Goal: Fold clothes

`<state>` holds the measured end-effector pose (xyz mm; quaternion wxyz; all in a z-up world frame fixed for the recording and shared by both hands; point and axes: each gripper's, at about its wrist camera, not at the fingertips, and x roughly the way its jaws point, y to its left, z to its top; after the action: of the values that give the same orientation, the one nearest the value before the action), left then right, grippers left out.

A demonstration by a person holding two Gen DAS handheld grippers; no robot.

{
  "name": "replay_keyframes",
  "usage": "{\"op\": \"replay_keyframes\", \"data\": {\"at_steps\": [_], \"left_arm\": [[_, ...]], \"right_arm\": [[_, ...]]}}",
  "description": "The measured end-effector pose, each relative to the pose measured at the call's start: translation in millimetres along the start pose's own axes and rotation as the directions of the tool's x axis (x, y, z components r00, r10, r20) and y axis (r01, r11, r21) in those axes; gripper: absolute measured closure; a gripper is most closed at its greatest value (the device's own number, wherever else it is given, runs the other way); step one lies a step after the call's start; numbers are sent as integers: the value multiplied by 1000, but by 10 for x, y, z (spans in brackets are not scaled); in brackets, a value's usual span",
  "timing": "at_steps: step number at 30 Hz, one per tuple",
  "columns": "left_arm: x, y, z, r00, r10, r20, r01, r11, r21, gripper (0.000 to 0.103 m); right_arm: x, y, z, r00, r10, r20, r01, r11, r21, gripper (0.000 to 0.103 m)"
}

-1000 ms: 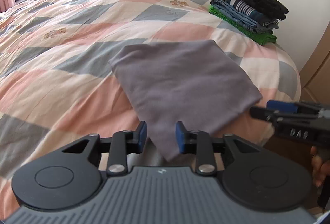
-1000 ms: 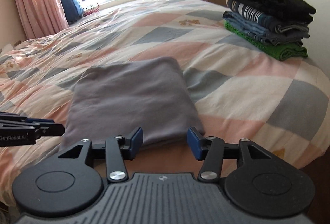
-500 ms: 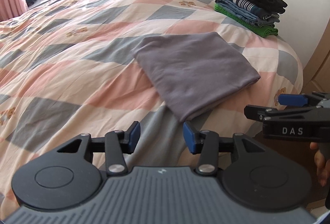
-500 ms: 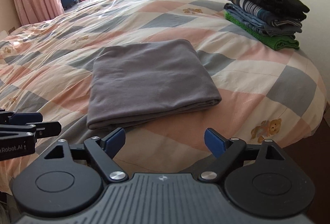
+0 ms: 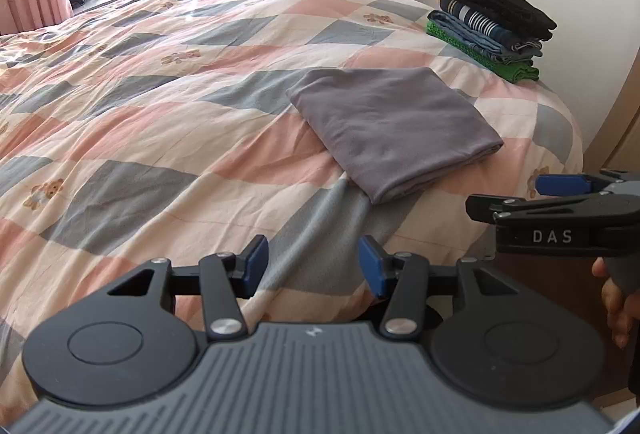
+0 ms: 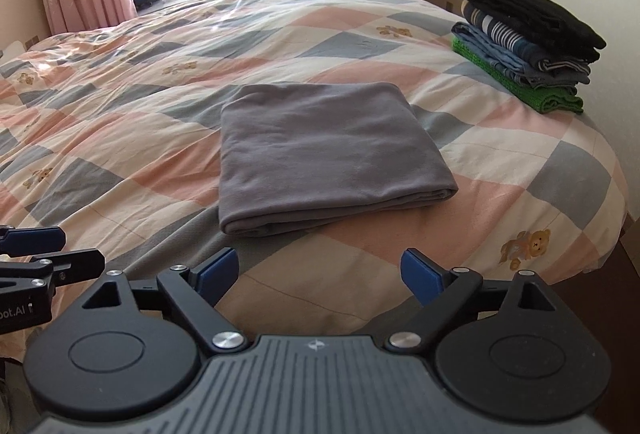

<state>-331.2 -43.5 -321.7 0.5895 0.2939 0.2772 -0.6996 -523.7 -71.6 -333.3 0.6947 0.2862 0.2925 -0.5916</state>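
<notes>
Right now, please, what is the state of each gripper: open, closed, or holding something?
Left gripper: open, holding nothing, short of the folded grey cloth.
Right gripper: open wide, holding nothing.

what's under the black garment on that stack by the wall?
Under the black garment: a striped piece, blue denim, then a green piece on the quilt. Their covered parts can't be seen.

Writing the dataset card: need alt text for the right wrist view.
A folded grey garment lies flat on a checked quilt, ahead of the open, empty right hand-held gripper. A stack of folded clothes sits at the bed's far right edge; the left hand-held gripper shows at lower left.
</notes>
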Motion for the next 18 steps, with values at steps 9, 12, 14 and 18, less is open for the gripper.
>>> {"op": "replay_keyframes", "data": {"at_steps": [9,12,14,18], "left_arm": [[-220,-36,-60,999,15,29,-15,1000,17,53],[-241,-49,-59,999,18,33,-19,1000,16,53],[-213,-58,-48,999,19,26,-19,1000,14,53],[-17,-113,16,999,28,-16,-27,999,22,52]], "right_arm": [[-188,71,-76,999,21,29,-21,1000,-11,11],[-190,75,-81,999,27,25,-27,1000,-15,11],[-166,67,-73,999,30,20,-29,999,-21,11],[-76,21,-60,999,37,0,-37,999,-23,10]]}}
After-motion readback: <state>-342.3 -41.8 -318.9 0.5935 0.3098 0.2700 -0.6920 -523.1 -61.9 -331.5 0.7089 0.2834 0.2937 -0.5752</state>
